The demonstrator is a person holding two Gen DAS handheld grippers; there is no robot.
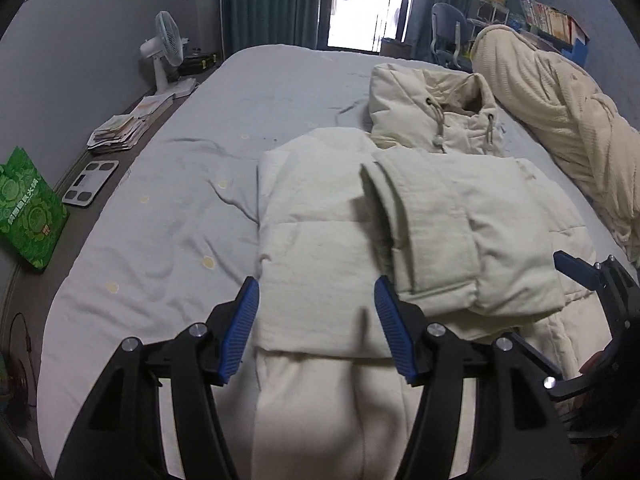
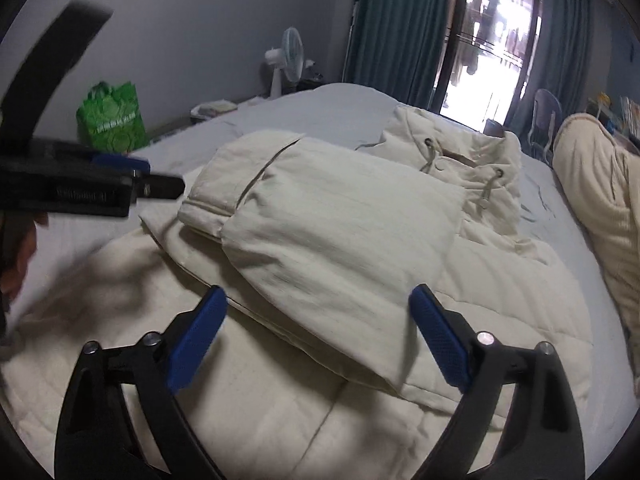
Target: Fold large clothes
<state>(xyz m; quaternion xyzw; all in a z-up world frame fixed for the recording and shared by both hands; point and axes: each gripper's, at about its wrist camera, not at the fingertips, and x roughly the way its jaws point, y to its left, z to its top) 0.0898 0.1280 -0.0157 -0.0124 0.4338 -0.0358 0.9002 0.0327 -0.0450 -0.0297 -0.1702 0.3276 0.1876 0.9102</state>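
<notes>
Fingers of left gripper (image 1: 316, 328) and right gripper (image 2: 318, 338) gape wide, empty, over cream jacket (image 1: 400, 216) on bed (image 1: 180, 208); both should pinch the near hem evenly, lifting it toward the far hood (image 1: 432, 112).

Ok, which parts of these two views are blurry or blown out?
Left wrist view: the window is blown out white, and the cream jacket is soft near the lens. Right wrist view: the left gripper is smeared by motion at the frame's left edge, the window glares, and fisheye bending curves the edges.
</notes>
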